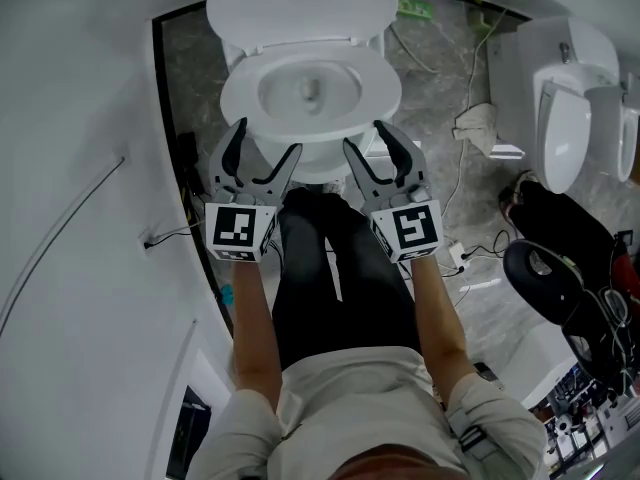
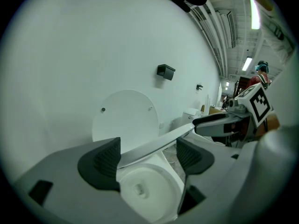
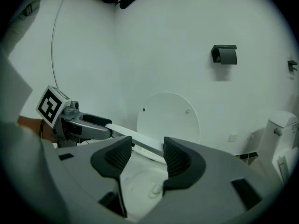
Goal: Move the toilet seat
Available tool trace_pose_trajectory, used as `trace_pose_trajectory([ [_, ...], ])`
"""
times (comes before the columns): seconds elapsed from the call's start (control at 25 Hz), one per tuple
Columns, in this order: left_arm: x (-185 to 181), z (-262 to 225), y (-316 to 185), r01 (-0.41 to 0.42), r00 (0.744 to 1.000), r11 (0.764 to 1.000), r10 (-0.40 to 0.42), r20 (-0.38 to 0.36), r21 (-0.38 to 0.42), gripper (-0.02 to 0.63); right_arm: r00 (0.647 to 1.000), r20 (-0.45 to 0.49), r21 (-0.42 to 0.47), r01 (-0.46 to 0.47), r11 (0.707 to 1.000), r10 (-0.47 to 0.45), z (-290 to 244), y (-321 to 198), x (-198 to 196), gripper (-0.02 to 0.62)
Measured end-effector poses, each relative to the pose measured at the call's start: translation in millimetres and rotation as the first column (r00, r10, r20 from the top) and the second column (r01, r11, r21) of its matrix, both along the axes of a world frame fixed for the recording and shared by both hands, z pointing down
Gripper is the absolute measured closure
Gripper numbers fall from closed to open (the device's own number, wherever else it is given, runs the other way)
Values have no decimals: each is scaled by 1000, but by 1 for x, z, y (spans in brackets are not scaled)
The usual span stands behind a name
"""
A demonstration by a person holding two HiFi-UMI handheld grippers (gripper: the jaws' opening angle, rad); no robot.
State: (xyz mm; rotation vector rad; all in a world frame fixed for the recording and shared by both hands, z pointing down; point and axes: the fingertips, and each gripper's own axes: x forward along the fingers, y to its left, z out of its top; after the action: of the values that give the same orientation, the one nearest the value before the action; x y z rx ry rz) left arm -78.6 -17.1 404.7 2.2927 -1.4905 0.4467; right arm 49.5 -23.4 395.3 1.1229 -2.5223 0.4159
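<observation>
While the lid [image 1: 300, 3] stood upright against the wall at the back of the toilet, the toilet seat [image 2: 154, 146] hung tilted. Its front edge was raised clear of the bowl [image 2: 140, 188] and its hinge end was low at the back.

The left gripper [image 1: 267, 138] met the seat at the front-left of the rim, and the right gripper [image 1: 364, 133] met it at the front-right. Both pointed forward and somewhat down. The left jaws stood wide apart. The right jaws stood apart too, though narrower. In each gripper view the seat ran as a slanted white band across the gap near the jaw tips. Neither pair looked clamped on it, and the seat seemed to rest on the tips, though the actual contact could not be made out.

The step in hand appeared to be the early part of the lift, with the seat only a little way up. The next move would call for raising both hands together and evenly. That way the seat would swing about its hinge toward the lid without sliding off either gripper or twisting to one side.
</observation>
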Motion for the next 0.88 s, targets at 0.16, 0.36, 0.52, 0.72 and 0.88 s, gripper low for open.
trace_pose_trajectory([
  [0.16,-1,-1,-3,2,1000,1000,-2,-2,0,213,1000,18,-12,-2,1000,3,-1,-3,0,365],
  [0.36,-3,-4,-6,4,1000,1000,-4,-8,2,213,1000,14,-6,-11,1000,12,-5,-6,-2,367],
  [0.52,-5,-5,-10,3,1000,1000,-3,-13,-6,213,1000,11,-4,-21,1000,21,-7,-11,-5,365],
  [0.72,-7,-10,-19,5,1000,1000,-5,-21,-5,213,999,23,-9,-43,999,43,-9,-19,-6,365],
  [0.88,-6,-14,-27,5,1000,1000,-5,-25,-4,213,997,35,-8,-61,998,62,-13,-26,-4,365],
])
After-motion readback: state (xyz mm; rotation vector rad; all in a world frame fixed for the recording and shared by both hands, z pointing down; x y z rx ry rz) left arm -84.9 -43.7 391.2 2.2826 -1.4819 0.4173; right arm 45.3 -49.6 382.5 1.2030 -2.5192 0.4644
